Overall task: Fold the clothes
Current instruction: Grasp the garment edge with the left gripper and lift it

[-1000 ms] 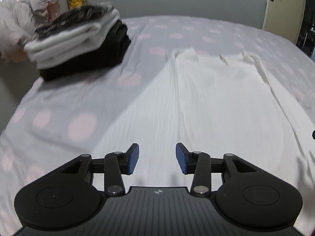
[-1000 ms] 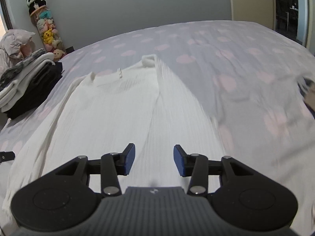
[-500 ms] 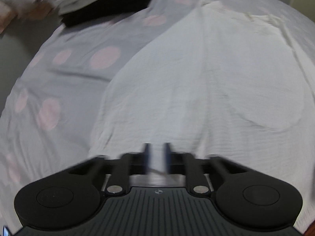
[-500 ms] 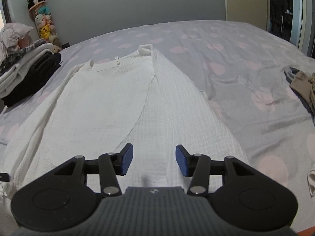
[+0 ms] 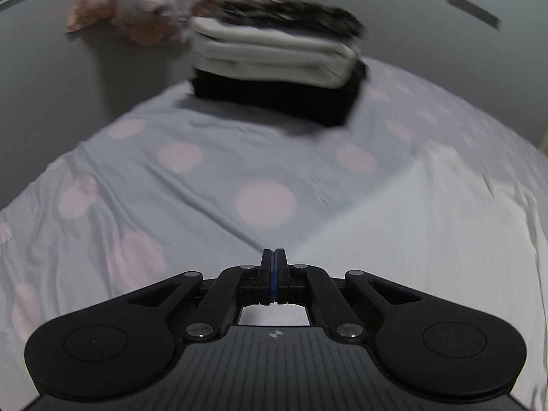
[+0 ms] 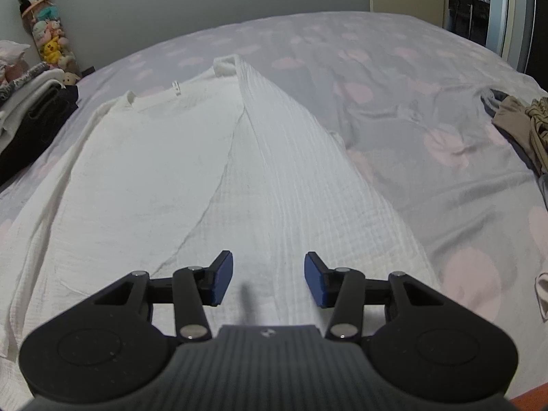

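Fingers of the left gripper (image 5: 273,267) are pressed together, blue pads meeting with no gap, right at the edge of the white garment (image 5: 428,239). Whether any cloth is caught between them cannot be told: the tips meet just where the white fabric ends and the bedsheet (image 5: 154,185) begins. White cloth also shows through the opening just behind the closed fingers. Ahead of those fingers and slightly to the left sits a stack of folded clothes (image 5: 274,68), black at the bottom, white in the middle, a dark mottled piece on top. This view is blurred.

Fingers of the right gripper (image 6: 269,282) are spread wide, holding nothing, and hang over the near end of the same white garment (image 6: 191,178). The garment stretches away from the fingertips across the grey bedsheet with pink dots (image 6: 428,109), its right side folded inward so that a ribbed panel overlies the middle, with a diagonal edge running from just left of the left finger up toward the far end. Far to the left of these fingers lies the stack of folded clothes (image 6: 30,113), with a column of plush toys (image 6: 48,30) behind it. Far to the right lies a heap of tan and dark clothes (image 6: 524,120).
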A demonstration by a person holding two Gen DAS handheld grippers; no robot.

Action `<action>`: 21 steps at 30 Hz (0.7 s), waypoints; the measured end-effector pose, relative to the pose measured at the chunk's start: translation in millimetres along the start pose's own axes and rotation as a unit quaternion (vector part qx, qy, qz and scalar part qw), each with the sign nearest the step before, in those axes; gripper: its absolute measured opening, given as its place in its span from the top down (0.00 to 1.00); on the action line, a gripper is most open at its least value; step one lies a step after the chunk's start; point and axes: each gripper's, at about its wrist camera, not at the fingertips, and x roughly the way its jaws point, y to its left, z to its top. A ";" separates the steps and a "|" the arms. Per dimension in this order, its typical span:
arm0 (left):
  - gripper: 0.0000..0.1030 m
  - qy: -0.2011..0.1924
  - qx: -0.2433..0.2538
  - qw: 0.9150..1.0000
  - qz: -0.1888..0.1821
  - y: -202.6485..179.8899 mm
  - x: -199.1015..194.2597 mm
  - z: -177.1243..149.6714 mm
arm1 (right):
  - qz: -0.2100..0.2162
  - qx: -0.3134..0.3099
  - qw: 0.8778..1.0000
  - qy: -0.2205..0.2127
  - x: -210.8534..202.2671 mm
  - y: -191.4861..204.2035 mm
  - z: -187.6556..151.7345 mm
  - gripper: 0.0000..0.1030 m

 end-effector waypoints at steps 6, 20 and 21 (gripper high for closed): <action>1.00 -0.026 -0.052 0.998 0.016 30.7 23.5 21.2 | -0.003 0.003 1.000 0.014 11.2 2.7 1.0 0.52; 0.61 0.141 0.137 0.960 -0.198 -17.6 12.9 -20.5 | 0.008 0.039 0.999 0.019 28.0 -3.2 4.1 0.51; 0.57 0.151 0.146 0.956 -0.206 -22.5 11.4 -25.8 | 0.009 0.040 0.999 0.019 28.7 -3.5 4.1 0.51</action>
